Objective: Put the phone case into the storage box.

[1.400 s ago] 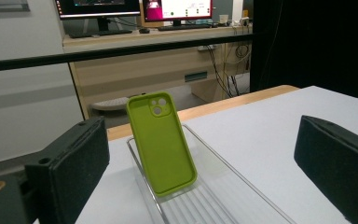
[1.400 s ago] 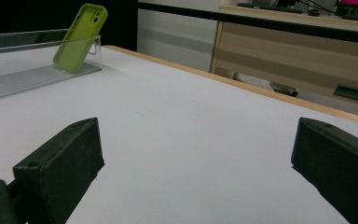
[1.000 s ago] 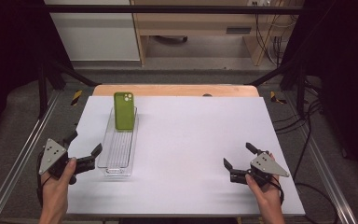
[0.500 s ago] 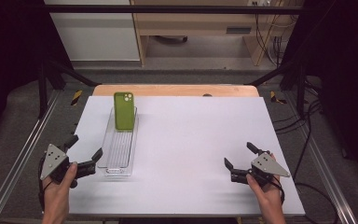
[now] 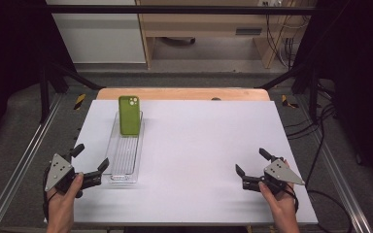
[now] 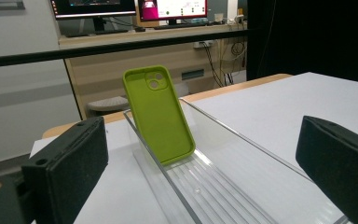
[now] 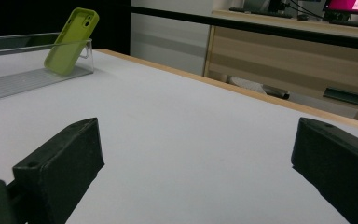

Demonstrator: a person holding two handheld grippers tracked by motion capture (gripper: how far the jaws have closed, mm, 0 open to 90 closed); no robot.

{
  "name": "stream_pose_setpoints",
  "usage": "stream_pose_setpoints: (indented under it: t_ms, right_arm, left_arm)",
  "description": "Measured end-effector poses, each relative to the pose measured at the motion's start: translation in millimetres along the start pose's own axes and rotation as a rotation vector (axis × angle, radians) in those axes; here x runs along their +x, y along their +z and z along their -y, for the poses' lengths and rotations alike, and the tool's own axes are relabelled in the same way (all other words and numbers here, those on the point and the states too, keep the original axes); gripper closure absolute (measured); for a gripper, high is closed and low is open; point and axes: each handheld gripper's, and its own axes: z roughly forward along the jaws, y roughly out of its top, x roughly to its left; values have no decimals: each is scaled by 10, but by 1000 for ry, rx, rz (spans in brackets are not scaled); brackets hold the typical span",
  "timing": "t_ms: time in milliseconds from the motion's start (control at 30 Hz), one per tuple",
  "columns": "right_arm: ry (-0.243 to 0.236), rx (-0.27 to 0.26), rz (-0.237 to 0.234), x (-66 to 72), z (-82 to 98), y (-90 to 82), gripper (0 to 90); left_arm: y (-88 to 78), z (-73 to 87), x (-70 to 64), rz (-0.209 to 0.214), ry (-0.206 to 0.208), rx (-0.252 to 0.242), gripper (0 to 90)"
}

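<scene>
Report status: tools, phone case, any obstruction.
Left tool open beside clear tray. Right tool open, holding nothing. Green phone case leaning upright in tray's far end. No obstruction.

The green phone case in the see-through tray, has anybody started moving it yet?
Not yet. The green phone case leans upright at the far end of the clear tray, with nothing touching it. The left tongs are open at the tray's near end, facing the case. The right tongs are open over bare table. Reaching in and gripping the case looks like what is left to do.
</scene>
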Motion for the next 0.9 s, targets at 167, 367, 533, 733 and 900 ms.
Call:
stream_pose_setpoints:
  t_ms: [167, 367, 533, 733, 900]
  right_arm:
    - [0, 2, 8, -24, 10, -25, 22]
    - [1, 3, 14, -53, 16, -53, 22]
    - [1, 5, 20, -80, 21, -70, 22]
    - [1, 7, 26, -93, 28, -81, 22]
    - [2, 7, 30, -106, 33, -101, 23]
  left_arm:
    - [6, 38, -22, 2, 2, -7, 16]
    - [14, 88, -65, 2, 24, -5, 16]
    - [18, 113, -95, 6, 39, -1, 16]
    - [6, 157, -92, 12, 34, -3, 16]
    - [-14, 199, -83, 10, 34, -3, 16]
